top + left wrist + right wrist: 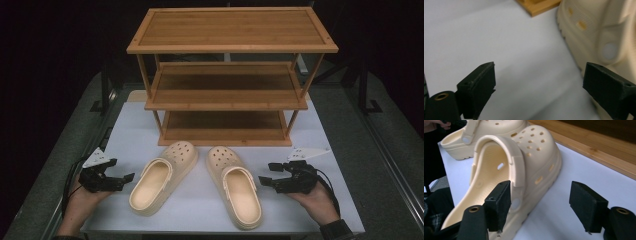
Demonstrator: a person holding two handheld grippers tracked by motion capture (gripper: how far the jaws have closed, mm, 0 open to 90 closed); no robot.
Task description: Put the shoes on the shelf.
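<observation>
Nearest, at the table's [320, 150] near edge, two cream clogs lie side by side, the left clog [160, 179] and the right clog [235, 186], toes pointing at the three-tier bamboo shoe rack [230, 47], whose shelves stand bare. The left gripper [125, 180] sits just left of the left clog and the right gripper [265, 181] just right of the right one, both with jaws apart and gripping nothing. The right gripper view adds the right clog's [524, 165] heel strap [516, 162] and rivet, its side just beyond one pad.
</observation>
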